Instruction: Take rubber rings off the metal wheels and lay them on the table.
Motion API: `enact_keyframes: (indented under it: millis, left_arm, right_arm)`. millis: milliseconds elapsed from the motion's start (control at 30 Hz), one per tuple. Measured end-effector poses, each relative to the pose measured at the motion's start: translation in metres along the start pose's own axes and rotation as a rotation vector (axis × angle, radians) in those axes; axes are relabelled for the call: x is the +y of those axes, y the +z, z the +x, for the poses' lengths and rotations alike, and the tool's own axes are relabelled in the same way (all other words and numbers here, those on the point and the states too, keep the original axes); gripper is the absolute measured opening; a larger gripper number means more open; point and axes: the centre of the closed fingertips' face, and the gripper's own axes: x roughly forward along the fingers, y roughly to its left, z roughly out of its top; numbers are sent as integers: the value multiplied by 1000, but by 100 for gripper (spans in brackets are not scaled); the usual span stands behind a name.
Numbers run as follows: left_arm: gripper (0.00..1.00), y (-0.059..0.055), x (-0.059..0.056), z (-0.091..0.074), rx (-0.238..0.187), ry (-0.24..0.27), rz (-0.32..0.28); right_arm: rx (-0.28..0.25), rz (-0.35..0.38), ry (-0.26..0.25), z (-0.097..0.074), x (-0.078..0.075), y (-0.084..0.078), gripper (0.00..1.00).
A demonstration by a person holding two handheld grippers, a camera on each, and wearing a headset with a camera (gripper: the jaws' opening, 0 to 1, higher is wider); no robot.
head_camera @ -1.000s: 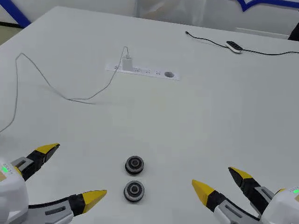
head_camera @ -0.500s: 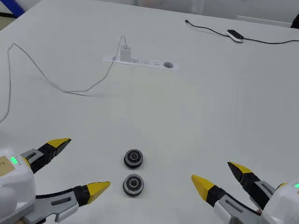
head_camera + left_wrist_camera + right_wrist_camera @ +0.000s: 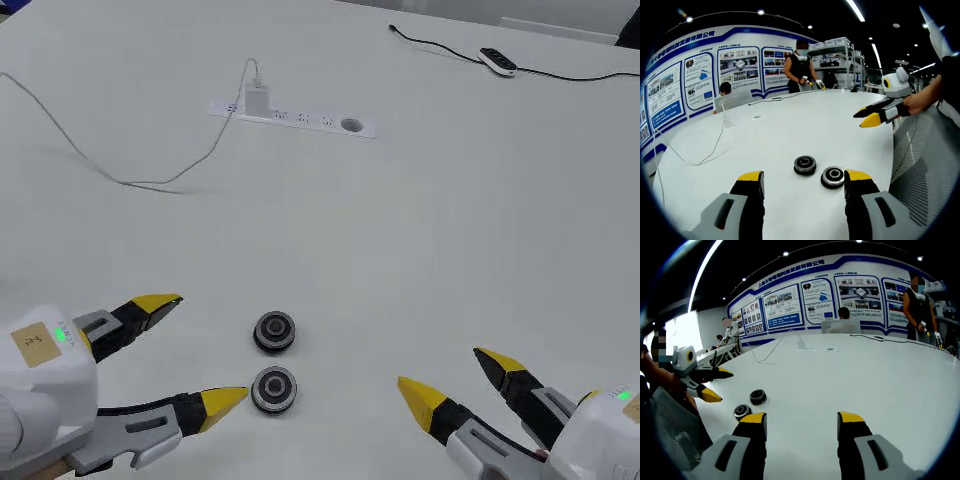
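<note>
Rubber rings (image 3: pixel 257 333) are sitting on both metal wheels (image 3: pixel 274 389), aren't they? Where are those lying?

They are lying flat on the tabletop (image 3: pixel 420 230), close together but not touching. The left gripper (image 3: pixel 192 352) is hovering with its jaws spread wide and holding nothing. Both wheels are sitting just ahead of its tips, one right beside a yellow tip. The right gripper (image 3: pixel 458 378) is also hanging wide and holding nothing, with the wheels off to its left, apart from its jaws.

What is worrying you?

I am thinking a small, loose wheel is likely skidding or rolling as soon as a jaw tip is pushing on it, and knocking its neighbour. If only one gripper is pulling at a ring while nothing is pinning the metal, the whole wheel is probably lifting along with it. Pinching rubber and metal together is risking a ring that is not peeling off at all.
</note>
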Motion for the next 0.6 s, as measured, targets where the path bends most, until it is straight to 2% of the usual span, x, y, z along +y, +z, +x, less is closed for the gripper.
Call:
enact_keyframes:
  millis: [33, 133, 233, 300, 400, 600]
  left_arm:
    - [64, -1, -6, 2, 2, -29, -4]
    - [58, -4, -17, 9, 25, -72, 22]
    - [55, -3, -23, 15, 17, -94, 25]
    - [50, -1, -25, 18, 2, -105, 9]
    - [45, 0, -28, 24, 4, -114, 14]
    - [39, -6, -34, 30, 32, -148, 24]
  right_arm:
    - [3, -1, -1, 0, 0, -1, 58]
    - [10, -1, -6, 0, -1, -2, 57]
    - [17, 2, -5, -1, -1, -4, 57]
    - [28, 5, -6, -1, -1, -6, 57]
    - [34, 6, -5, -1, -2, -7, 57]
    - [40, 12, 0, 0, -1, -9, 57]
